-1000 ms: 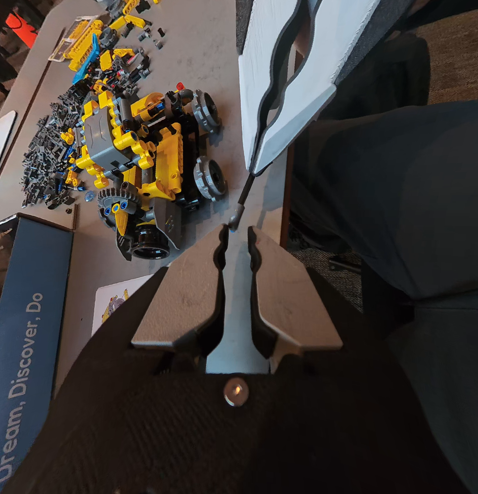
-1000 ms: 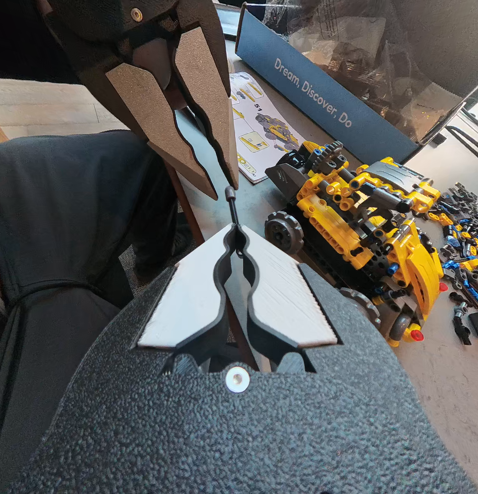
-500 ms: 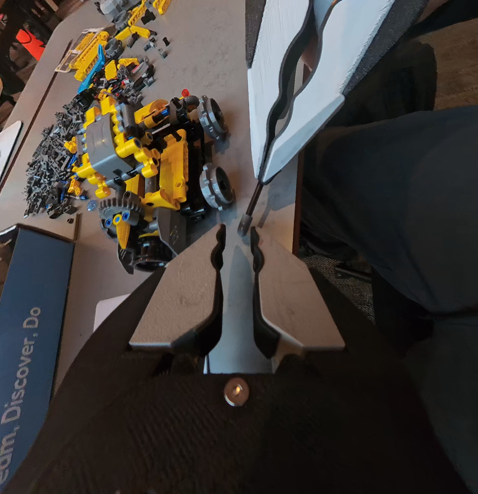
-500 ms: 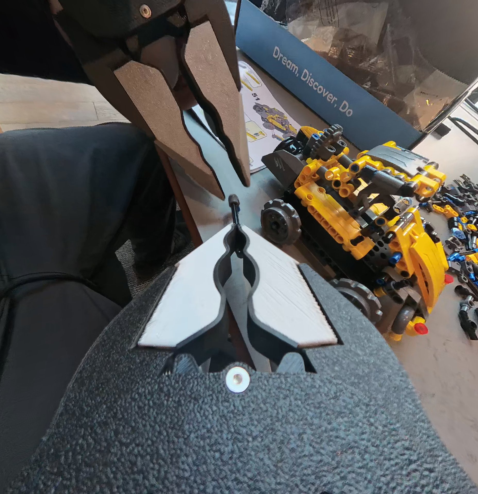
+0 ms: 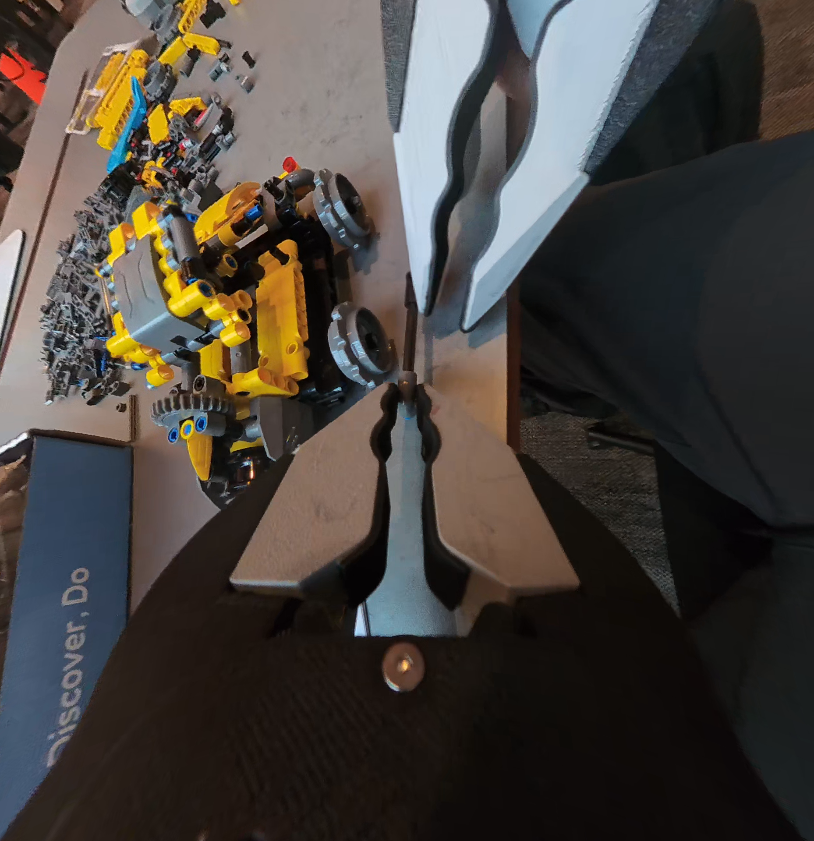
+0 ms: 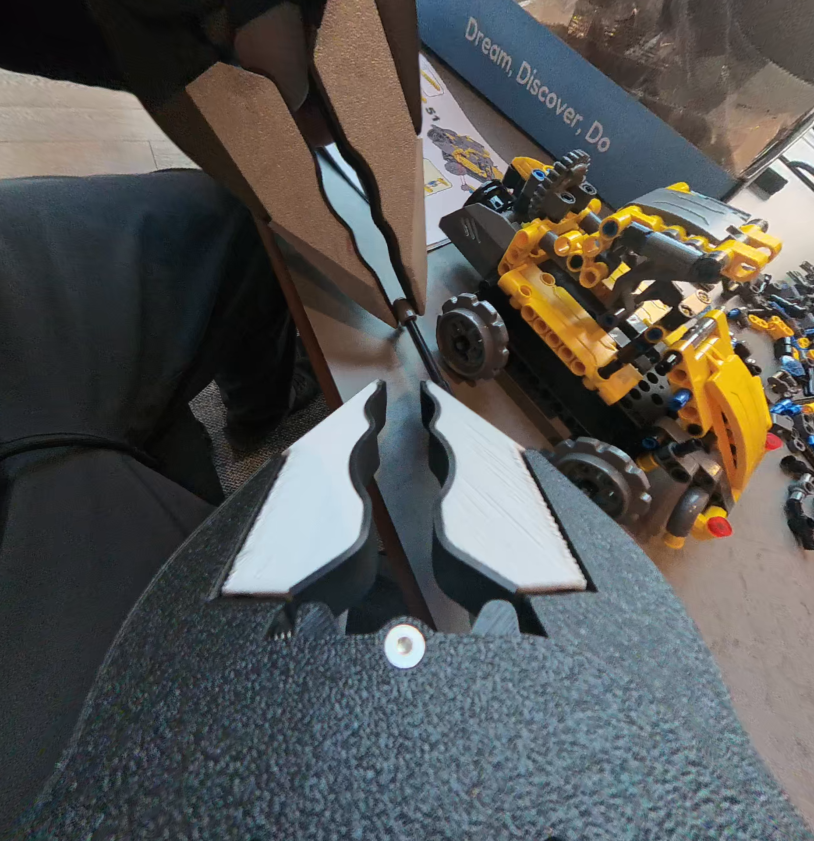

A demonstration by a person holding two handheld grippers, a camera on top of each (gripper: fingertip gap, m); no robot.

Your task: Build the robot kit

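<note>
**Thin rod pinched by left gripper only, near table edge**

Left to right, left wrist view. Blue box (image 5: 73,569) at far left, on the table (image 5: 328,91). Next a pile of loose small parts (image 5: 73,318), grey, black and yellow. Then the yellow toy vehicle (image 5: 241,309), part-built, with its grey wheel (image 5: 362,339) just beside the rod.

The thin black rod (image 5: 409,336) is held off the table. The left gripper (image 5: 407,391) is narrow, its tips clamped on the rod's grey end cap. The rod's other end reaches the right gripper (image 5: 446,314), which has a clear gap between its jaws and grips nothing. The rod lies against or just beside one fingertip; cannot tell if it touches. The right wrist view agrees: the right gripper (image 6: 401,387) is parted, with the rod off to one side of the gap. Right of that is the table edge, then a person's dark trouser leg (image 5: 669,318).

Risks, as judgement:
- The grip is on the end cap alone, at the very tips. The rod could pivot or pop out.
- The cap might slide off the rod and the rod would drop.
- A drop here is close to the edge, so the rod could fall to the floor or onto the lap.
- A swing could knock the nearby wheel.
- If the right gripper closes now, it would likely miss, since the rod is off-centre.
</note>
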